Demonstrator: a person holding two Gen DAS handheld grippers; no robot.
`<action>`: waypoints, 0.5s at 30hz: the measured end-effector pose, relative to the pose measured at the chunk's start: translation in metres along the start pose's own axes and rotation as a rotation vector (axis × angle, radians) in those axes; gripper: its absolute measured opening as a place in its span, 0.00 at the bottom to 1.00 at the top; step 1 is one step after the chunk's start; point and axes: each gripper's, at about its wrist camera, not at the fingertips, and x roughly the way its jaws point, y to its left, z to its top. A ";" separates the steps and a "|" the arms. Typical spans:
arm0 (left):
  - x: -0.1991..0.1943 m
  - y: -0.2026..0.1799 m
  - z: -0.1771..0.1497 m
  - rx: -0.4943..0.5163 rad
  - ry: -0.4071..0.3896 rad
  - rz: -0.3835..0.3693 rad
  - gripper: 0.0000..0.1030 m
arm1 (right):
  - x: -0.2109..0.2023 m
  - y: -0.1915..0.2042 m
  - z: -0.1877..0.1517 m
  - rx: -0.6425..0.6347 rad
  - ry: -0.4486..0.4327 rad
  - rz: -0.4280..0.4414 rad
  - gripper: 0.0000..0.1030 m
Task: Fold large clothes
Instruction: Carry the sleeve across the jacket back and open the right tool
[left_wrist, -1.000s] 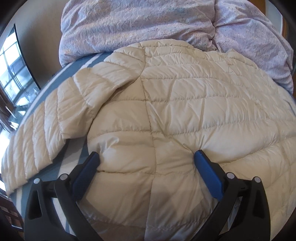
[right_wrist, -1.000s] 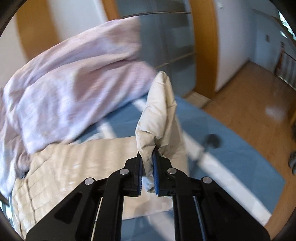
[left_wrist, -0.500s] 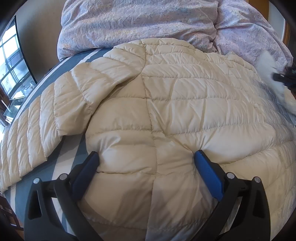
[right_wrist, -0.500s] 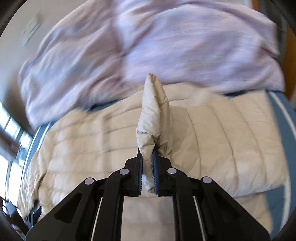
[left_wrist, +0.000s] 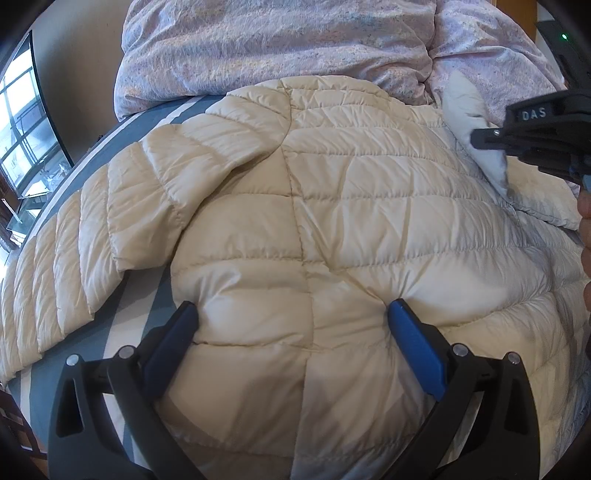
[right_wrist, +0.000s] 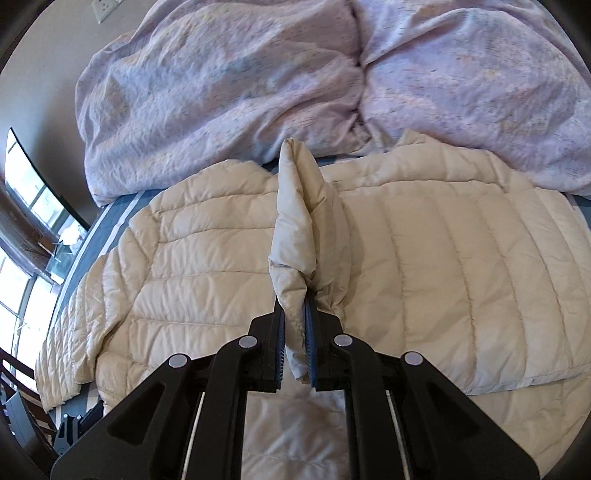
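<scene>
A cream quilted puffer jacket (left_wrist: 332, 206) lies spread on the bed, one sleeve (left_wrist: 74, 258) stretched out to the left. My left gripper (left_wrist: 291, 325) is open, its blue pads pressed down on the jacket's body near me. My right gripper (right_wrist: 294, 332) is shut on the other sleeve's cuff (right_wrist: 299, 229) and holds it up over the jacket's body (right_wrist: 443, 280). The right gripper also shows in the left wrist view (left_wrist: 491, 138) at the right edge, with the pinched sleeve (left_wrist: 469, 122).
A crumpled lilac duvet (right_wrist: 295, 81) is piled along the far side of the bed. A blue-and-white striped sheet (left_wrist: 122, 317) shows under the jacket at the left. Windows (right_wrist: 22, 206) are at far left.
My right gripper has swung the pinched sleeve from the bed's right side in over the jacket's body and has come into the left wrist view. The left gripper has stayed pressed on the jacket.
</scene>
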 end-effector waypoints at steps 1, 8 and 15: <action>0.000 0.000 0.000 0.000 0.000 0.000 0.98 | 0.002 0.005 -0.002 -0.013 0.011 0.011 0.11; 0.000 0.000 0.000 0.000 -0.001 0.000 0.98 | -0.013 0.028 -0.009 -0.095 0.019 0.134 0.52; -0.002 0.003 0.000 -0.015 -0.008 -0.012 0.98 | -0.030 -0.024 0.002 0.047 -0.109 -0.049 0.54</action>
